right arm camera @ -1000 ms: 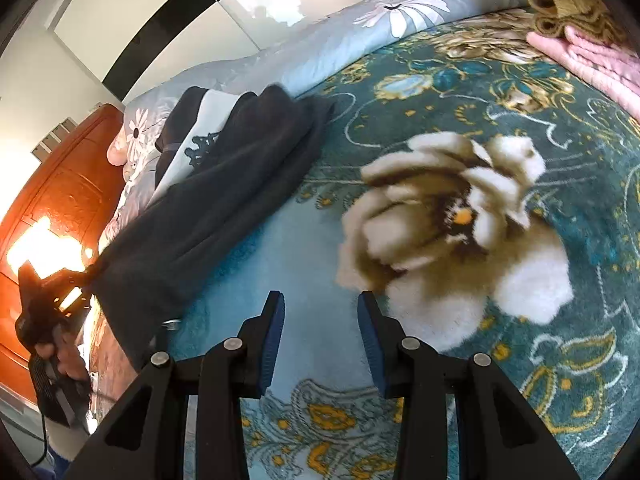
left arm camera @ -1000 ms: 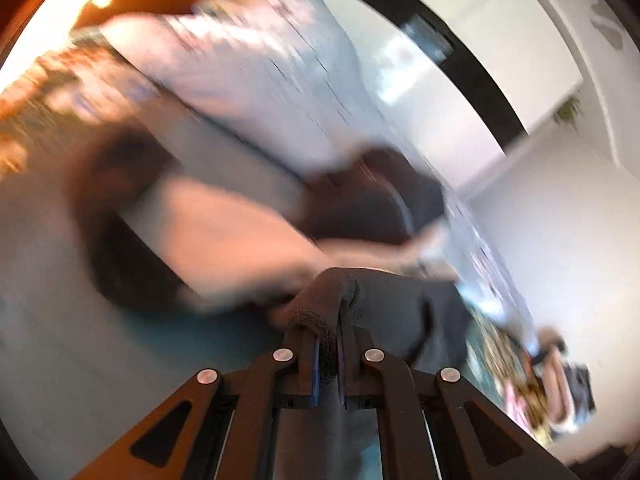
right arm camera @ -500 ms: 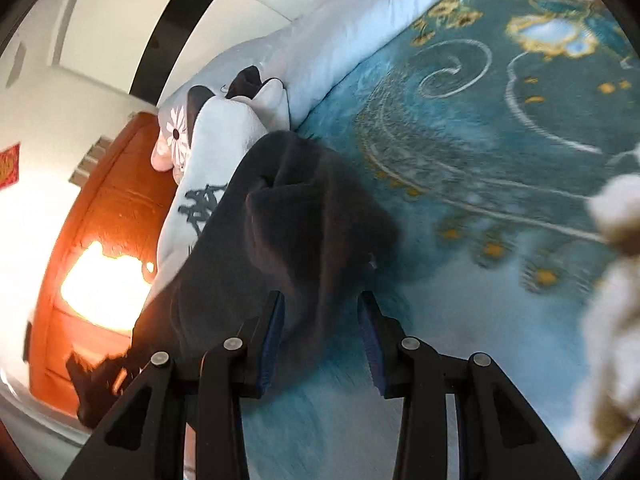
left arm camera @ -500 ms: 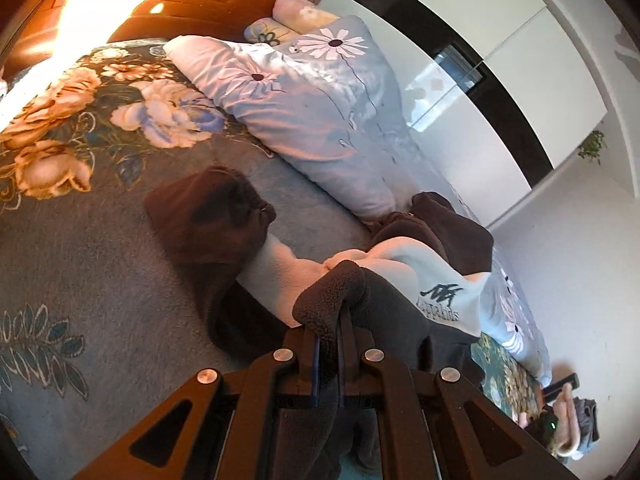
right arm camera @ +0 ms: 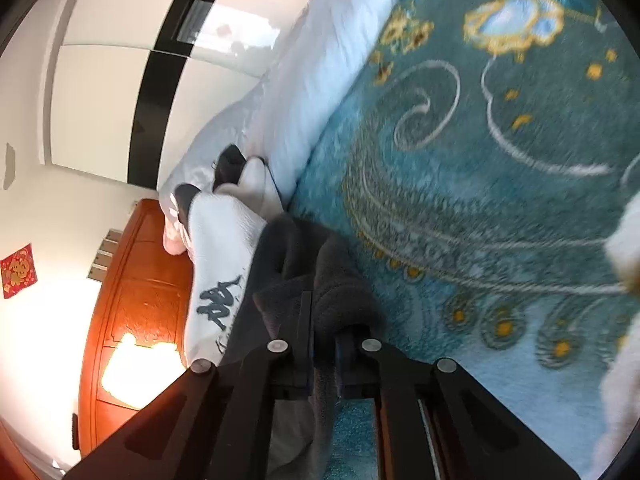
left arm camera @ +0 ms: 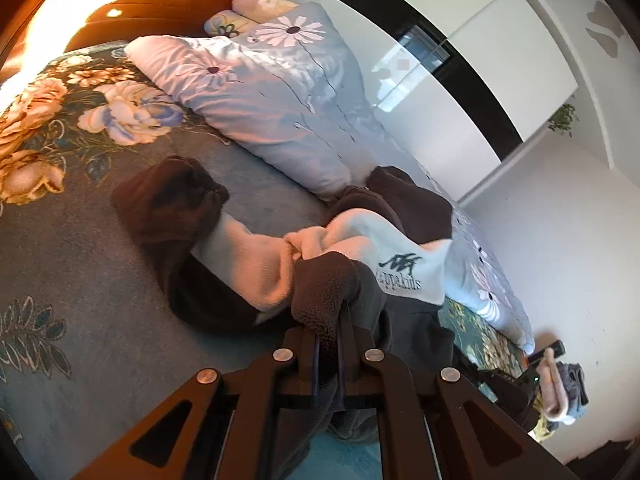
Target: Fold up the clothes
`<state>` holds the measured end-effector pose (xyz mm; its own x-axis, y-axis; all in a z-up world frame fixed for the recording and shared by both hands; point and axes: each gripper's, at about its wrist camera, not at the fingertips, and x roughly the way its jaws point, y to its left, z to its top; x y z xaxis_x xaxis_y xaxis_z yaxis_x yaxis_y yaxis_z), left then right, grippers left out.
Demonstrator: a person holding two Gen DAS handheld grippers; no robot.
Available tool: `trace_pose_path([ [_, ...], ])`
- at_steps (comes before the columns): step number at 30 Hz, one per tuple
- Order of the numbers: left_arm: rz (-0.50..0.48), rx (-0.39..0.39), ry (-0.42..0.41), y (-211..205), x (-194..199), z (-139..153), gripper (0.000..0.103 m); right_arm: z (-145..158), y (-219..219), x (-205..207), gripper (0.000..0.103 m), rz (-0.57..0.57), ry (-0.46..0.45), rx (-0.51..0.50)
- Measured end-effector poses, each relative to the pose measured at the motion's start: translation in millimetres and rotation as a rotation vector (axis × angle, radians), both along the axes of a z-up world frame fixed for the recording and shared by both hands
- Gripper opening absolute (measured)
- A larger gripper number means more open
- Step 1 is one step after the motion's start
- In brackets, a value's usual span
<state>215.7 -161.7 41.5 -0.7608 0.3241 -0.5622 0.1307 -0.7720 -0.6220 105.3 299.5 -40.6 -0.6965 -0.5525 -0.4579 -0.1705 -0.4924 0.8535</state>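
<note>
A dark fleece garment (left arm camera: 344, 280) with a white panel bearing a dark logo lies rumpled on the bed, on a teal floral blanket (left arm camera: 80, 240), its far end resting against a pale blue quilt (left arm camera: 280, 104) printed with daisies. The left tool (left arm camera: 332, 320) is clamped tight on a bunched fold of the dark fleece, which bulges up over its fingertips, while the rest of the garment spreads away toward one dark sleeve end lying on the blanket. The right tool (right arm camera: 324, 332) has just been closing and now pinches another thick roll of the same dark fleece, the cloth pressed between its pads and humped above them. From the right wrist view the white logo panel sits just to the left of that grip, and the blanket's scrolls and gold dots stretch to the right. A wooden headboard (right arm camera: 132, 300) stands beyond the garment, with a glossy white wardrobe (right arm camera: 112, 40) behind the bed.
</note>
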Motion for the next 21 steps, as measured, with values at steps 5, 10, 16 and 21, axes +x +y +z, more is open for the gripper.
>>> trace_pose_path([
  [5, -0.102, -0.014, 0.012, 34, 5, 7, 0.007, 39, 32, 28, 0.006, -0.066, 0.117, -0.004],
  [10, -0.236, -0.014, 0.026, 87, 8, 13, 0.007, 89, 87, 65, 0.006, -0.163, 0.239, 0.028],
  [16, -0.392, -0.023, 0.033, 149, 27, 14, 0.007, 130, 135, 122, 0.005, -0.210, 0.350, 0.128],
  [21, -0.494, -0.029, 0.018, 181, 53, 10, 0.007, 138, 168, 187, 0.005, -0.260, 0.395, 0.169],
])
